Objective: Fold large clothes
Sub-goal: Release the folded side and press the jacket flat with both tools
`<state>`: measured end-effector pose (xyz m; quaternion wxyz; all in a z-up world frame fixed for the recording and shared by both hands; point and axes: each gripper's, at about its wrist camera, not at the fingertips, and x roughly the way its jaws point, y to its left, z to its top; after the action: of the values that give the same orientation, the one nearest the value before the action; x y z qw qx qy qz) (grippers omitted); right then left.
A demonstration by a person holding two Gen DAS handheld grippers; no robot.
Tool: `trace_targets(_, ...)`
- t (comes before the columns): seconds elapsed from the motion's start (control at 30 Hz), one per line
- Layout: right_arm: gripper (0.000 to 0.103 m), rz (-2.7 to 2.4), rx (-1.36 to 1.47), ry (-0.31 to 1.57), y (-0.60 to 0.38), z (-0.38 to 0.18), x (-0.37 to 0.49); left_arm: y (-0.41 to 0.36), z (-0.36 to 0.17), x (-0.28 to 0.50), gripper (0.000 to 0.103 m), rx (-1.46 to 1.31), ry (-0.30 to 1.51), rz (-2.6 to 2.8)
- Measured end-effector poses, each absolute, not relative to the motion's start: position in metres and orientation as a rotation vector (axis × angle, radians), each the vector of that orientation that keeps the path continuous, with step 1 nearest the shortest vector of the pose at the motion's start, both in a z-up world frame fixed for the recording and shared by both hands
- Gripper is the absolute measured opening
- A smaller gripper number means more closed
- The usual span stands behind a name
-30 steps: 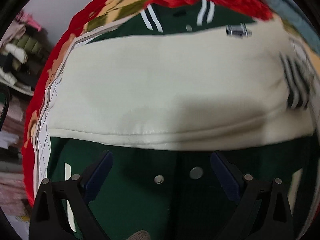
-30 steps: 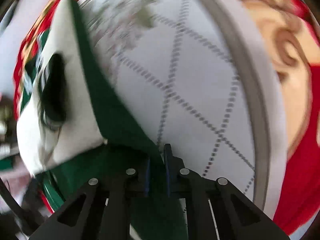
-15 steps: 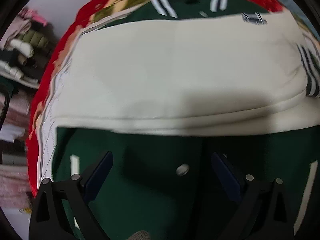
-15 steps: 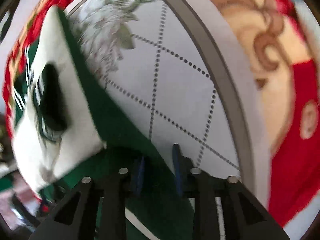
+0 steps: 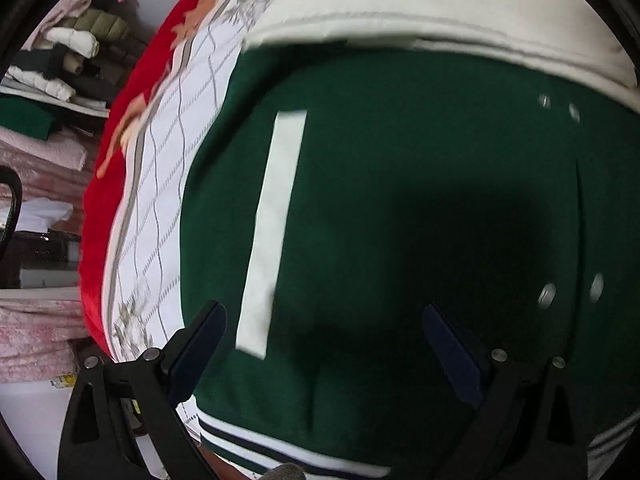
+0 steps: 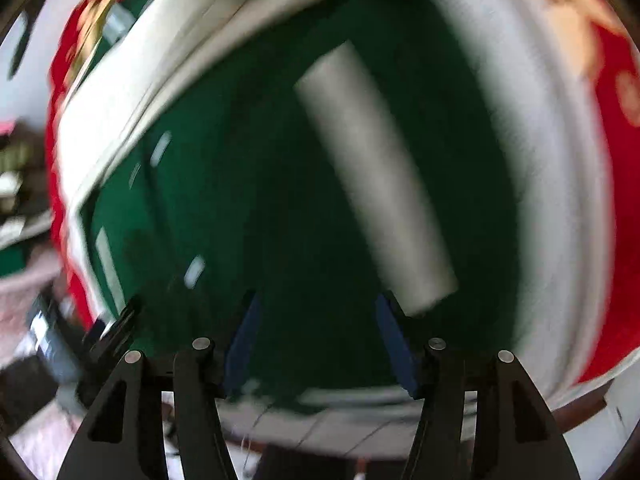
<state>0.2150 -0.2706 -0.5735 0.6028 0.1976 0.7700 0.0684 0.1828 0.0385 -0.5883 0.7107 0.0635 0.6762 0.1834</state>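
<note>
A dark green varsity jacket (image 5: 400, 200) with cream sleeves lies flat on a bed. A cream sleeve (image 5: 420, 8) is folded across its upper part, and a cream pocket strip (image 5: 276, 216) runs down the green front. My left gripper (image 5: 324, 340) is open and empty, just above the green front near the striped hem (image 5: 280, 444). In the blurred right wrist view the jacket (image 6: 280, 200) fills the frame with a pocket strip (image 6: 372, 172). My right gripper (image 6: 320, 340) is open and empty above it.
The jacket lies on a white quilted bed cover (image 5: 160, 200) with a red floral border (image 5: 120, 128). Stacked folded clothes and blankets (image 5: 52, 60) fill shelves to the left. The bed's near edge (image 6: 360, 432) shows below the hem.
My right gripper has opened and let go of the green fabric, then swung over the jacket front. My left gripper has pulled back toward the hem, still open.
</note>
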Motion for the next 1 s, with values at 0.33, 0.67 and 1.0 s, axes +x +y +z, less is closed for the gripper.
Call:
trace_targets(0.33, 0.027, 0.138, 0.118, 1.844, -0.134, -0.626, 0.178, 0.044, -0.602, 0.154, 0.101, 0.171, 1.521, 0.324)
trace_targets(0.67, 0.012, 0.244, 0.281, 1.906, -0.092, -0.625, 0.146, 0.091, -0.598, 0.137, 0.101, 0.192, 1.504, 0.375)
trace_targets(1.0, 0.014, 0.425, 0.557, 1.894, -0.088, -0.642, 0.128, 0.108, -0.604, 0.137, 0.101, 0.160, 1.498, 0.411)
